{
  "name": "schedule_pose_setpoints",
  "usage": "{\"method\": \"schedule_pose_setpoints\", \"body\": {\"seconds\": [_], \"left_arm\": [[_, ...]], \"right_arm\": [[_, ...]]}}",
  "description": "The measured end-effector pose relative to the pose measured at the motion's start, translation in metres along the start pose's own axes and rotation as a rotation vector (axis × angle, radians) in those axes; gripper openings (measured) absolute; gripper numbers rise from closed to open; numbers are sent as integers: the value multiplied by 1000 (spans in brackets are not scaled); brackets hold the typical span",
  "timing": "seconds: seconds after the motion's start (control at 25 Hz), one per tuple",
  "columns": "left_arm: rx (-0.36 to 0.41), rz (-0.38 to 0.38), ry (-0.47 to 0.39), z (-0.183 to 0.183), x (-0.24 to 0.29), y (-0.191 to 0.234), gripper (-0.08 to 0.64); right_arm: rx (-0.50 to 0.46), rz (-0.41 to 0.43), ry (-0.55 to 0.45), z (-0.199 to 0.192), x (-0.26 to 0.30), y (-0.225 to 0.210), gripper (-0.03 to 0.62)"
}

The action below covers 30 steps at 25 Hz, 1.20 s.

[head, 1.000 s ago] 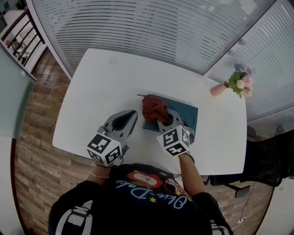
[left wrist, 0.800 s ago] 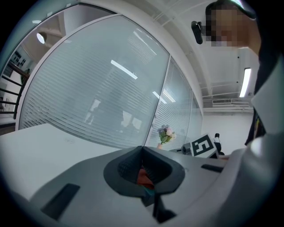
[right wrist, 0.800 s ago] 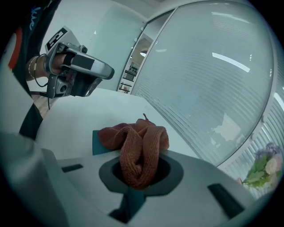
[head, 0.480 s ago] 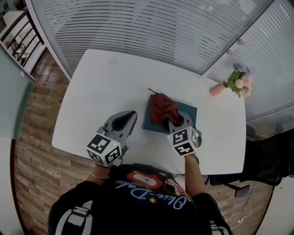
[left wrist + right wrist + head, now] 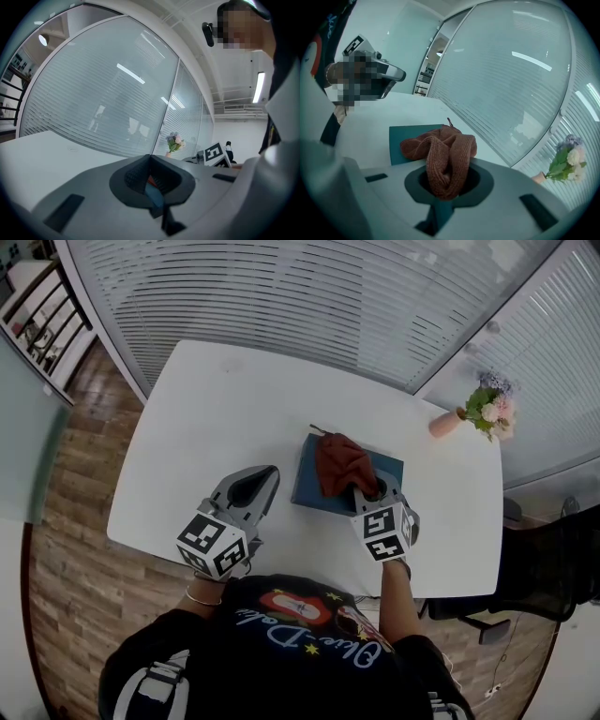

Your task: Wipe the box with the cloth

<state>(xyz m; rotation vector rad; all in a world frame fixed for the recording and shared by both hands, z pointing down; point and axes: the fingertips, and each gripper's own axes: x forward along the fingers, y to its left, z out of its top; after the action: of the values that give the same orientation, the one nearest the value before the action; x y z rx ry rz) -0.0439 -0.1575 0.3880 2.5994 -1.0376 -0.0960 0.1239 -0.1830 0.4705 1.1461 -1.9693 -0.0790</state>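
1. The fingers of the right gripper [image 5: 446, 183] are clamped on a rust-brown knitted cloth [image 5: 443, 152], which bulges up between them and spills forward
2. The cloth lies bunched across the middle of the top of the dark teal box [image 5: 308, 480], and a thin loop of it sticks out past the box's far edge
3. The fingers of the left gripper [image 5: 150, 159] are closed together with nothing between them; this gripper sits off the box's left side, apart from it, pointing towards it
4. The box lies flat on the white bench [image 5: 214, 414], with bare bench on every side of it
5. Each gripper carries a marker cube, one [image 5: 384, 532] at the box's near right corner and one [image 5: 214, 545] well to the box's near left; both show black-and-white square patterns and no words
6. On the near side of the box, the person's dark shirt [image 5: 300, 638] bears pale script lettering and a red-and-white emblem, too distorted to read
7. In the head view the right gripper's body covers the box's near right corner
8. Far to the right of the box, near the bench's edge, a pink vase of flowers [image 5: 487, 411] stands; beyond the box are slatted blinds [image 5: 309, 296] behind glass
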Motion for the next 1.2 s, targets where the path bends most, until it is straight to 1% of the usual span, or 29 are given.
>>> {"method": "schedule_pose_setpoints", "body": {"seconds": [0.12,0.28,0.44,0.6,0.88,1.0,1.2], "left_arm": [[0,-7,4,-2,2,-2,3],[2,-13,6,-2,4,-4,3],[3,-14,6,-1,5,-4,3],[3,-15,7,-2,4,-3,3],[3,-19,6,-1,6,-5,3],[4,-12,5,-1,4,-3,3],[3,-7,4,0,2,-2,3]], "right_arm": [[2,-26,36,-13,-1,-5,25],[46,-42,39,-25,-3,-11,25],[50,-74,85,-40,-8,-23,25],[80,-106,122,-58,-15,-35,25],[114,-122,117,-66,-21,-45,25],[143,-126,114,-68,-23,-48,26],[160,-156,107,-69,-30,-57,26]]}}
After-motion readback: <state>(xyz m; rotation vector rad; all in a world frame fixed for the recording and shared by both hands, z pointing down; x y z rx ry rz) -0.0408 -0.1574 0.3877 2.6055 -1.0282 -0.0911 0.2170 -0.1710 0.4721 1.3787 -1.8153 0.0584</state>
